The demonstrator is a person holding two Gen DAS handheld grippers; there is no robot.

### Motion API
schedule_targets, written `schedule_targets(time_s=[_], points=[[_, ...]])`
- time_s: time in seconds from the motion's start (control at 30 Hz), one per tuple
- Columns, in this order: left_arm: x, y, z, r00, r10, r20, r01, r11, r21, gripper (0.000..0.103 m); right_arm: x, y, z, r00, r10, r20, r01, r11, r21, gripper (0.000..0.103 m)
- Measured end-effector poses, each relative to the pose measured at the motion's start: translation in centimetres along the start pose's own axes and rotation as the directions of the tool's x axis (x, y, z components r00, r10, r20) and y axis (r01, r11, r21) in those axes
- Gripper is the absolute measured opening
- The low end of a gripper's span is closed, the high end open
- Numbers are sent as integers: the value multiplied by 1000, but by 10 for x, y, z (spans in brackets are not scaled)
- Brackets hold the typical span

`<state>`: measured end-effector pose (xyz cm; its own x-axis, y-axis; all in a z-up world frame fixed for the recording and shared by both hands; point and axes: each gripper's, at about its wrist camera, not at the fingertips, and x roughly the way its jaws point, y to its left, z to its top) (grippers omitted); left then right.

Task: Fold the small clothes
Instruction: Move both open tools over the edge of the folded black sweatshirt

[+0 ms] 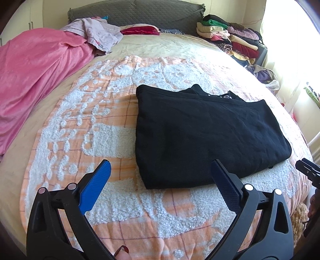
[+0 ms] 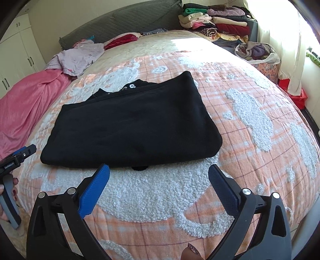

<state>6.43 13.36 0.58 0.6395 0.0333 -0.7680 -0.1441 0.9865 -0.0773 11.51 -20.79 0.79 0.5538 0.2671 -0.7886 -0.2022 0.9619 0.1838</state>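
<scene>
Two grippers hang over the near edge of the bed, each with two blue-padded fingers. Seen from its own camera, the left gripper [image 1: 160, 170] is spread wide and released; its right finger overlaps the near left corner of the garment in the picture, whether touching I cannot tell. Likewise the right gripper [image 2: 159, 173] stands fully released above bare blanket, just short of the garment's near edge. One painted fingertip [image 1: 122, 253] shows at the bottom of the left view.

Going left to right across the bed: one pink cover [image 1: 30, 80] lies bunched along the left edge, one pale lilac garment [image 1: 100, 34] is crumpled at the far left corner, and one red cushion [image 1: 140, 30] sits by the grey headboard [image 1: 140, 14]. One black folded garment [image 2: 130, 126], a single neat rectangle with white lettering peeking at its far edge, rests in the middle of the orange and white blanket [image 2: 250, 120]. One stack of folded clothes [image 2: 216, 22] rises beyond the far right corner, beside one bag of clothes [image 2: 260, 54].
</scene>
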Motion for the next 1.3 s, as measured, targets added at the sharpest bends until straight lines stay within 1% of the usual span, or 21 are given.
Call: schedule_targets(time_s=[0.4,0.63,0.77,0.97,1.17,1.3], points=[[-12,22,7,999,22,33,-21,999,-26,93,-13,45,20,997,55,50,-50,995,-90,98],[-11,37,14,998,46,37,-45,998,-46,93,-11,85,31,992,106,69,-92,979,-180,98],[-6,45,19,998,64,26,-62,997,-55,93,-3,114,34,988,135,76,-113,962,-250,98],[4,53,25,997,76,11,-75,995,-68,93,15,149,31,986,161,44,-138,935,-325,98],[18,56,30,996,89,-10,-89,993,-71,93,39,181,18,989,145,25,-121,898,-422,98],[28,58,33,995,96,-25,-98,993,-70,93,57,199,5,990,139,-2,-123,870,-478,98]])
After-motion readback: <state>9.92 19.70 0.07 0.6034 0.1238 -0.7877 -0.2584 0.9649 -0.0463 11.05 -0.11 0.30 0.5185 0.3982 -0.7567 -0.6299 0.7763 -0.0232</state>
